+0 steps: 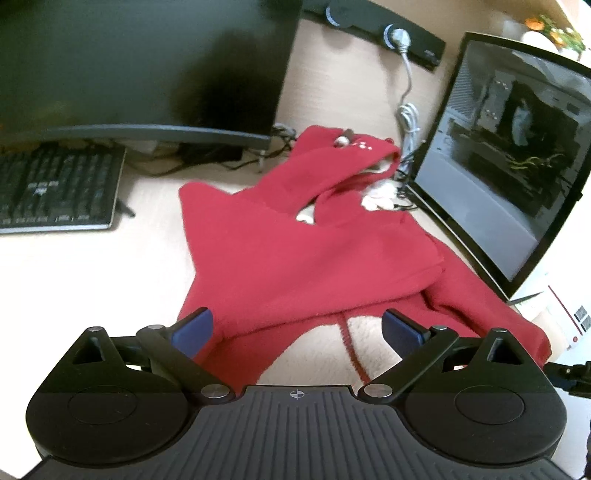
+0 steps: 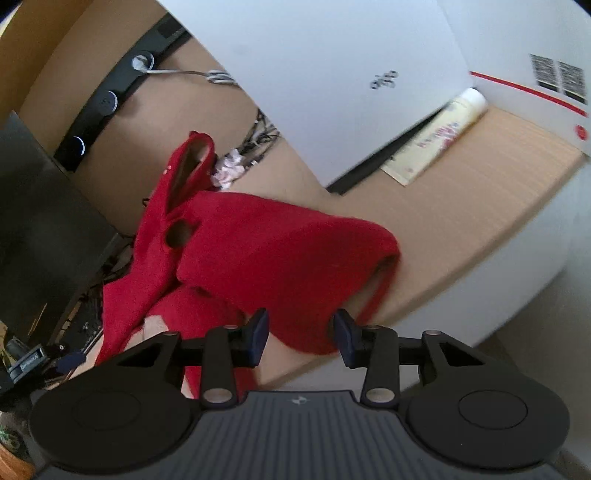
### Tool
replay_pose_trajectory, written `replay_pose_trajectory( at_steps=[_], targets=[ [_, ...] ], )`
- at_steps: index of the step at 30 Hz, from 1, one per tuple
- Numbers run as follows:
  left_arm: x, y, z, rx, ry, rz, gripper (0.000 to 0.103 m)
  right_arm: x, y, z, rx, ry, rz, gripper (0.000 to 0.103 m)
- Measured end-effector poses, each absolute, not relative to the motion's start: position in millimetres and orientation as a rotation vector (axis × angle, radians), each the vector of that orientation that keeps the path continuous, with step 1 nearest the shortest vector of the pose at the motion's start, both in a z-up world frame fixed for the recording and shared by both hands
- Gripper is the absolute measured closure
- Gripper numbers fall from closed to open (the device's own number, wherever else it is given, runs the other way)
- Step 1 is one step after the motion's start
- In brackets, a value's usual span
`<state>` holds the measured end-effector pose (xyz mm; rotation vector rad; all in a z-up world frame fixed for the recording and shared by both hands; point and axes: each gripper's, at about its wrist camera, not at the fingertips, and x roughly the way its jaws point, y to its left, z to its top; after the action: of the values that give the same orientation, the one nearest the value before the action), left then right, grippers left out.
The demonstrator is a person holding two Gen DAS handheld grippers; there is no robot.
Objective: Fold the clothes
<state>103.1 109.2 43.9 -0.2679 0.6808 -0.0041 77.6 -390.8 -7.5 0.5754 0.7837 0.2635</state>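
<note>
A red fleece hooded garment lies spread on the pale desk, hood toward the back and cream lining showing at its near edge. My left gripper hovers over that near hem, open wide, with nothing pinched between its blue pads. In the right wrist view the same garment hangs partly over the desk edge. My right gripper has its jaws narrowed around a fold of the red fabric. The fold fills the gap between the pads, but I see no squeeze on it.
A dark monitor and keyboard stand at the left. A glass-sided computer case borders the garment on the right. A power strip with a grey cable runs along the back. A white box and tube sit beyond.
</note>
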Motion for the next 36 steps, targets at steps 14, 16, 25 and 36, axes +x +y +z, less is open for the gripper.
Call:
replay_pose_trajectory(
  at_steps=[14, 16, 25, 36],
  targets=[
    [77.4, 121.9, 42.3, -0.333, 0.634, 0.029, 0.003, 124.8, -317.0, 131.1, 0.305, 0.396, 0.494, 0.086],
    [65.2, 129.4, 39.7, -0.352, 0.617, 0.031, 0.003, 141.9, -275.7, 157.7, 0.237, 0.345, 0.584, 0.086],
    [3.9, 161.9, 28.1, -0.445, 0.562, 0.053, 0.002, 205.6, -26.2, 130.2, -0.126, 0.516, 0.976, 0.086],
    [-12.7, 176.3, 15.9, -0.447, 0.595, 0.032, 0.002, 171.3, 6.8, 72.2, -0.348, 0.727, 1.107, 0.037]
  ],
)
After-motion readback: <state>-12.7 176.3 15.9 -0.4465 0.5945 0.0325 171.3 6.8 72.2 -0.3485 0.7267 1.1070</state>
